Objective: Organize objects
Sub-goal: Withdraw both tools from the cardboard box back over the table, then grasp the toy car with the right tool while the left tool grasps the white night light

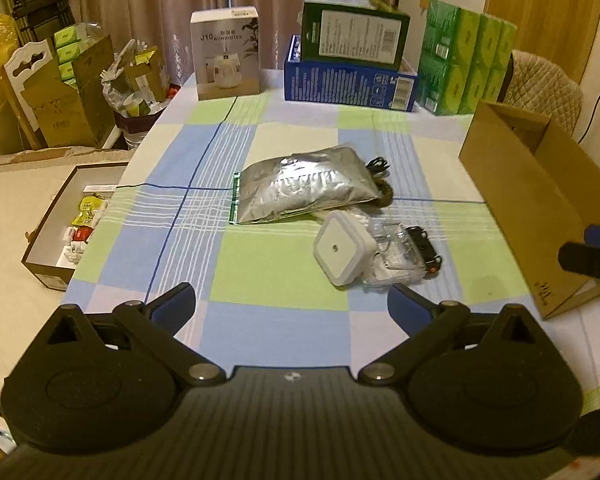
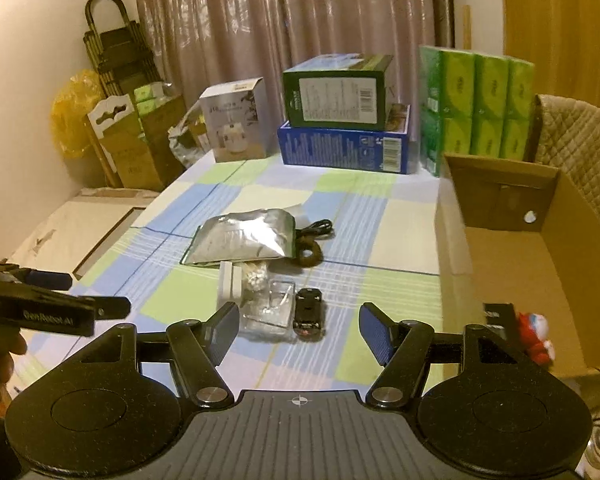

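Observation:
A silver foil pouch [image 1: 306,184] [image 2: 242,238] lies mid-table on the checked cloth. In front of it lie a white square night light [image 1: 339,252] [image 2: 230,283], a clear plastic packet [image 1: 396,256] [image 2: 270,312] and a small black device [image 1: 426,250] [image 2: 309,314]. A black cable [image 1: 376,166] [image 2: 314,227] and a dark ring [image 2: 310,256] lie behind the pouch. My left gripper [image 1: 292,308] is open and empty, just short of the night light. My right gripper [image 2: 298,326] is open and empty, with the black device between its fingers' line.
An open cardboard box [image 1: 540,208] [image 2: 540,264] stands at the table's right edge, holding a red-and-white toy [image 2: 534,338]. Product boxes [image 1: 350,68] [image 2: 340,120] and green tissue packs [image 1: 466,60] line the far edge. A low tray of small items [image 1: 66,224] lies at the left.

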A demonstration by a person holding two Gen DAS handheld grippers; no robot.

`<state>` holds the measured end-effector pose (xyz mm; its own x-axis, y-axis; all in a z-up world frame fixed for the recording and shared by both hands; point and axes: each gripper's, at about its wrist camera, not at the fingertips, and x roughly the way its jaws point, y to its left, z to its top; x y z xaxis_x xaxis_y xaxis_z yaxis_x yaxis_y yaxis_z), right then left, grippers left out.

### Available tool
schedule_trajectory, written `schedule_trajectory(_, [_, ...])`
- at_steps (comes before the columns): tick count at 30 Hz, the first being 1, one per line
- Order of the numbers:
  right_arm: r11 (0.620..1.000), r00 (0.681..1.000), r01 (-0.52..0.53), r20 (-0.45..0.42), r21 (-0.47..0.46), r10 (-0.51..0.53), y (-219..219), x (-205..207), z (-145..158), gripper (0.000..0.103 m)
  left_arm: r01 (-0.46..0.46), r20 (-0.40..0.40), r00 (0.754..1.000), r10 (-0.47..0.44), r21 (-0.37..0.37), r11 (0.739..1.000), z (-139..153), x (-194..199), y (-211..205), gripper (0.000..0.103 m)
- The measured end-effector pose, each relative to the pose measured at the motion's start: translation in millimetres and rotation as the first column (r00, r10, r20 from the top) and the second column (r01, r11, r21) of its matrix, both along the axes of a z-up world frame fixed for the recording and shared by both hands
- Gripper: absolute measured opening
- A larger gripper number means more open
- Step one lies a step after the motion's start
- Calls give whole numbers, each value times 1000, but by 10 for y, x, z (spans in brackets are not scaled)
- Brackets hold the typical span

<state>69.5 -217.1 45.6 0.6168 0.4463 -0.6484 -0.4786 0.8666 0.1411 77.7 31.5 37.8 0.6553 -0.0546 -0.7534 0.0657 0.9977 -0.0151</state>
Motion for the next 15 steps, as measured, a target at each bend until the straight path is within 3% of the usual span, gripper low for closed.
schedule_trajectory(7, [999,999,5,-42,-49,-7,116,291,-404,63,16,-20,1000,-16,-9,1000,-290,273,23,101])
schedule_trajectory(11, [998,996,-11,-86,-69,5,153,479,-688,51,41,-27,999,-41,0,999,-458,435,6,101])
schedule_trajectory(15, [997,994,-26,-107,-71,18,196,632,-900,49,61,-21,998,-61,3,998,-588,584,7,101])
